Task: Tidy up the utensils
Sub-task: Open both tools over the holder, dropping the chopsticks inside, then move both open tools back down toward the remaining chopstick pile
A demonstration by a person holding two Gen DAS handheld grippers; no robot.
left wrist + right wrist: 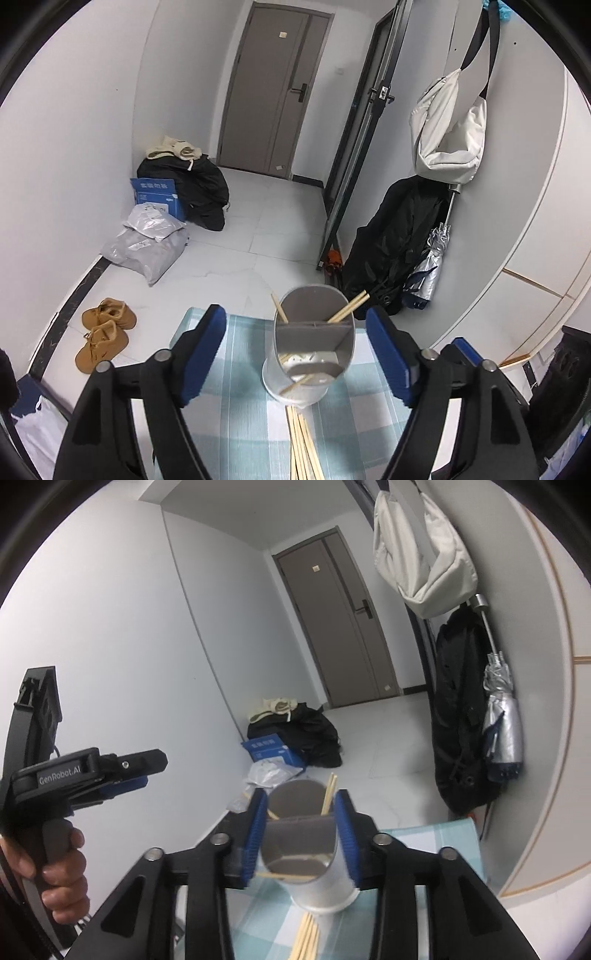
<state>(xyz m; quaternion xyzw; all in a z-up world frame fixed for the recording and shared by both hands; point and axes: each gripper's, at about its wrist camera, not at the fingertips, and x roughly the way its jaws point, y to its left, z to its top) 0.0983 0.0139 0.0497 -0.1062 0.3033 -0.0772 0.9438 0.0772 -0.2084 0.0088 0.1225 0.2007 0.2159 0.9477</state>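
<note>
A grey divided utensil holder point(314, 338) point(299, 845) stands on the teal checked tablecloth point(236, 373) point(436, 845). Chopsticks point(349, 308) lean out of its far compartment and one lies in the near compartment. Several loose chopsticks point(301, 443) point(306, 938) lie on the cloth in front of it. My left gripper point(295, 312) point(155, 768) is open wide, its blue pads well clear on either side of the holder. My right gripper point(301, 795) is open too; the holder shows through its gap, and the left wrist view shows no right fingers on it. Neither gripper holds anything.
A hand point(62, 864) holds the left gripper's handle. Beyond the table's far edge the floor carries brown shoes point(105, 334), grey parcels point(147, 247), a blue box point(157, 195) and a black bag point(195, 188). A white bag point(447, 136), black coat point(391, 243) and umbrella point(424, 266) hang on the right wall.
</note>
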